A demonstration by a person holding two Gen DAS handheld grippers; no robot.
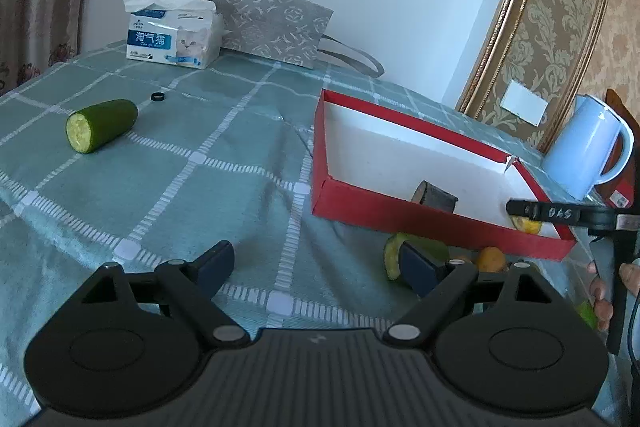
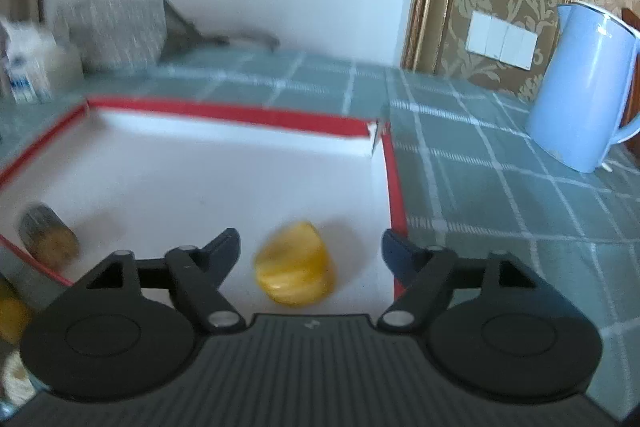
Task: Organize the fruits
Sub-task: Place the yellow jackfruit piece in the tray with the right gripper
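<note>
Fruits, left to right: a cut green cucumber piece lies alone on the checked tablecloth, well apart from the red box; a green wedge and an orange piece sit just outside the box's near wall. Inside lie a dark stub and a glossy yellow chunk, unheld between the wide-spread fingers of the right gripper. Left gripper also gapes, empty. Roughly two pieces placed, three remaining.

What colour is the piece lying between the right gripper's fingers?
Yellow, lying on the red box's white floor; clearest in the right wrist view.
</note>
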